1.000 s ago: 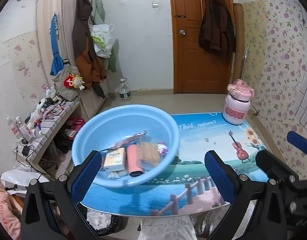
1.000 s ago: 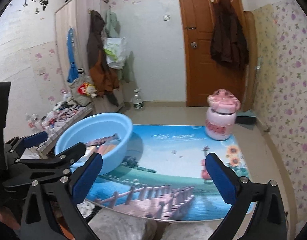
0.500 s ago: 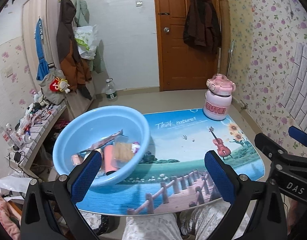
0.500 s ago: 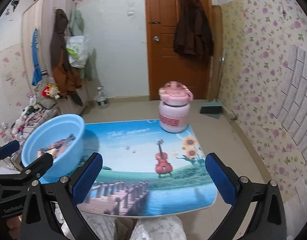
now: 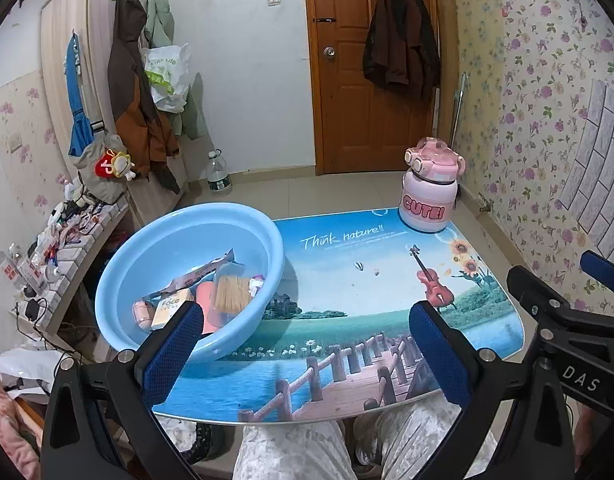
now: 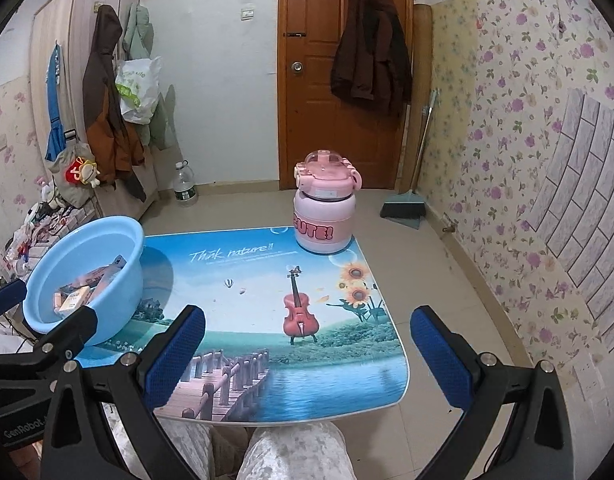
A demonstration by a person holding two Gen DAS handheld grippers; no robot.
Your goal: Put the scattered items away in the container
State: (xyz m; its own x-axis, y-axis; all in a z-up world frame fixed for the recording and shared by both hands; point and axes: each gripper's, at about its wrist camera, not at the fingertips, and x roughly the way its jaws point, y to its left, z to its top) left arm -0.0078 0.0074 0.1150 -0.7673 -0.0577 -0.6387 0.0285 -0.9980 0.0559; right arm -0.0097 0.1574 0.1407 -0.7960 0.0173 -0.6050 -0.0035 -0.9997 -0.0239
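Note:
A light blue basin stands on the left part of the picture-printed table; it also shows in the right wrist view. Inside lie several small items: a cream box, a pink tube, a tan pad and a long wrapper. My left gripper is open and empty, held above the table's near edge. My right gripper is open and empty above the near right part of the table. The right gripper shows at the right of the left wrist view.
A pink "CUTE!" jar stands at the table's far right corner. My knees are under the near edge. A cluttered low shelf is left of the basin. A water bottle and a dustpan stand on the floor.
Both grippers have pulled back and up from the basin and swung right. The basin now sits farther left in both views. Both stay open and empty.

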